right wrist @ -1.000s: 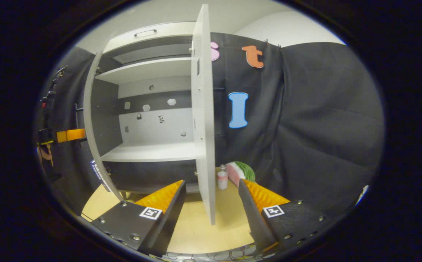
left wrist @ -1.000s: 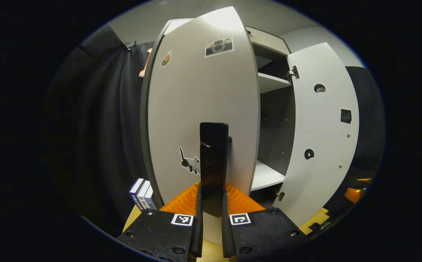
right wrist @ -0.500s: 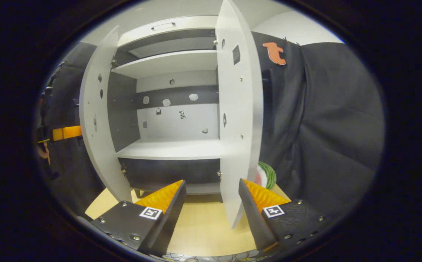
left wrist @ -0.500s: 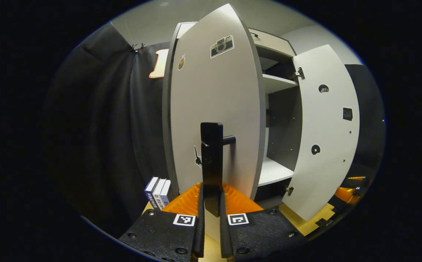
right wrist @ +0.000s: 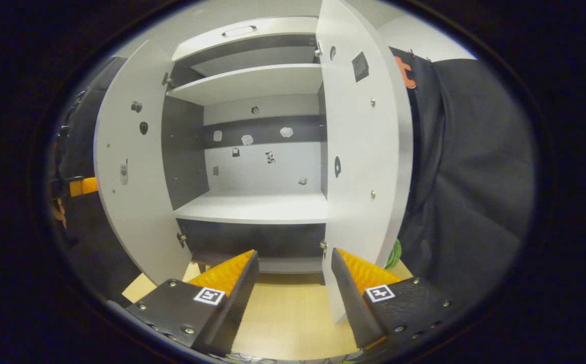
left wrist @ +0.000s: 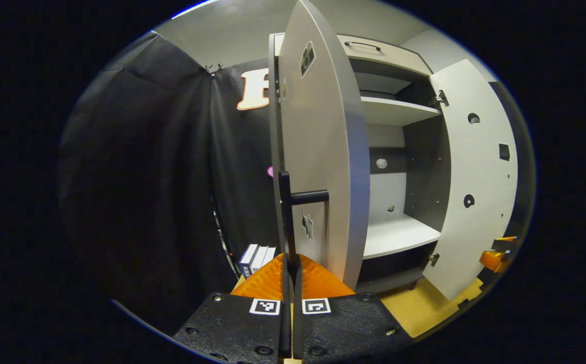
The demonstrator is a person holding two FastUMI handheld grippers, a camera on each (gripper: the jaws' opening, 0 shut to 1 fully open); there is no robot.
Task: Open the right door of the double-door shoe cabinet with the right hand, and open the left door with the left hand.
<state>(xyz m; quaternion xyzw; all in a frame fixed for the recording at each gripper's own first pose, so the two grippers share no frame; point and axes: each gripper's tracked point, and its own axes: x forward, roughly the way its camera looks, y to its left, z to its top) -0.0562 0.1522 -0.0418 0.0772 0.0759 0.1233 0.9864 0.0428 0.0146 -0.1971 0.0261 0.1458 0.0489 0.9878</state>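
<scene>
Standing upright, the slim black bar handle (left wrist: 286, 212) of the pale grey left door (left wrist: 323, 167) rises straight ahead of the left gripper (left wrist: 288, 283), its long axis vertical and its lower end pinched between that gripper's two clenched fingers. A short black post joins the handle to the door face just right of it. The left door is seen nearly edge-on, swung well out from the white double-door shoe cabinet (left wrist: 394, 126), whose shelves are exposed. To the right of the cabinet opening, the pale grey right door (right wrist: 363, 151) is swung wide as well. The right gripper (right wrist: 293, 283) is held released, fingers spread, in front of the cabinet with nothing between them. Little more than letting go of the handle is judged to be left.
</scene>
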